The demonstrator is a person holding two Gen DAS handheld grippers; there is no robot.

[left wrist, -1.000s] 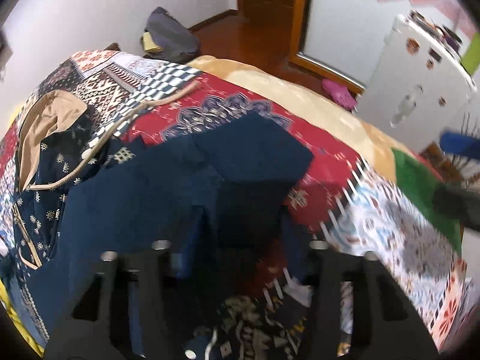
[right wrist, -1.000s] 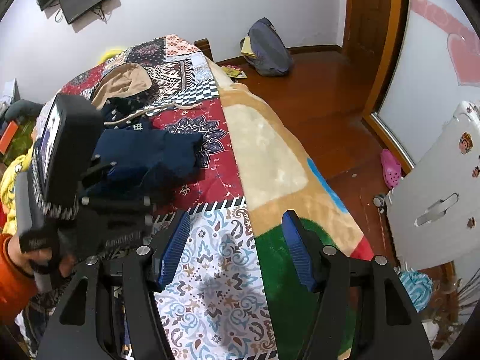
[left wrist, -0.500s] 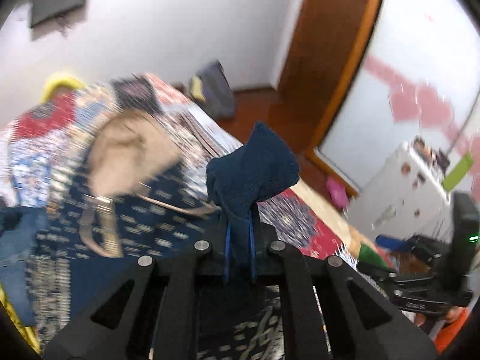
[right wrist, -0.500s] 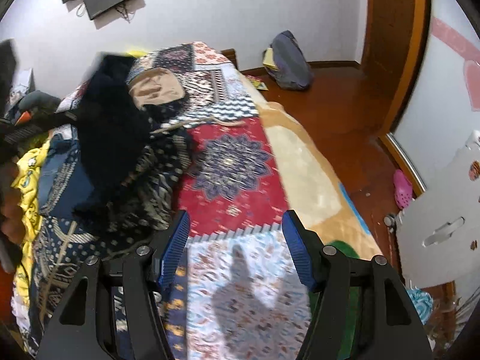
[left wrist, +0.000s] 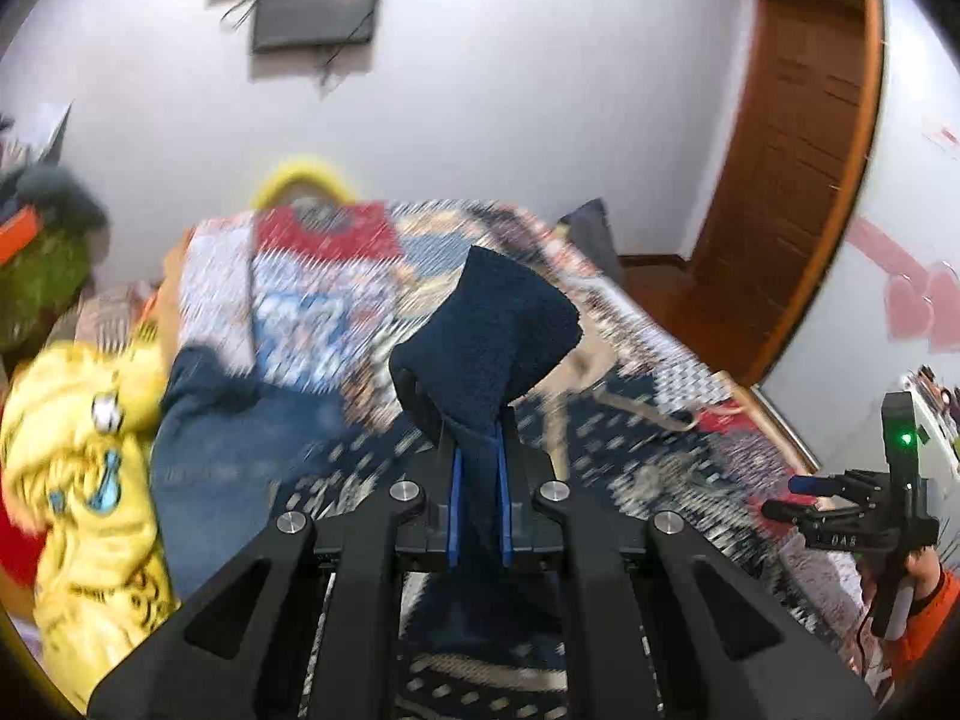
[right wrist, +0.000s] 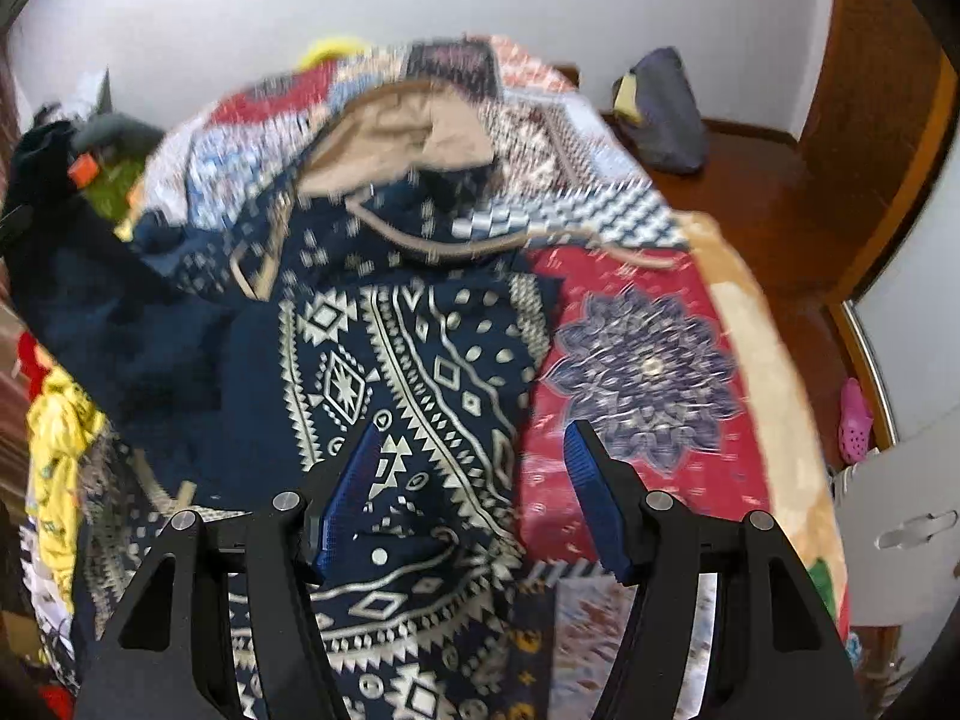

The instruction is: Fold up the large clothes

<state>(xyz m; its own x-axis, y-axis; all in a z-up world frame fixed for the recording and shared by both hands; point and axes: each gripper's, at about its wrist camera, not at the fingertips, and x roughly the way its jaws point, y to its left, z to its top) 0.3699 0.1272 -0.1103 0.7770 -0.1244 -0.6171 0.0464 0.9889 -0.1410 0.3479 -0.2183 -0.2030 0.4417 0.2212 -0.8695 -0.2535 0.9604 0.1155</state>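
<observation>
A navy hooded garment with a white geometric pattern (right wrist: 414, 372) and a tan hood lining (right wrist: 402, 138) lies spread on the bed. My left gripper (left wrist: 478, 480) is shut on a plain navy part of it (left wrist: 498, 336), which is lifted above the bed; that raised fabric shows at the far left of the right wrist view (right wrist: 78, 276). My right gripper (right wrist: 471, 492) is open and empty, hovering over the patterned body. It also shows at the right edge of the left wrist view (left wrist: 852, 504).
The bed carries a patchwork quilt (right wrist: 648, 360) in red, blue and white. Yellow clothing (left wrist: 90, 480) and blue jeans (left wrist: 240, 438) are piled at the left side. A grey bag (right wrist: 666, 114) sits on the wooden floor by the wall. A white cabinet (right wrist: 900, 516) stands at the right.
My left gripper has closed on the navy fabric and lifted it up and toward the left side of the bed. My right gripper has moved left over the patterned garment, staying open.
</observation>
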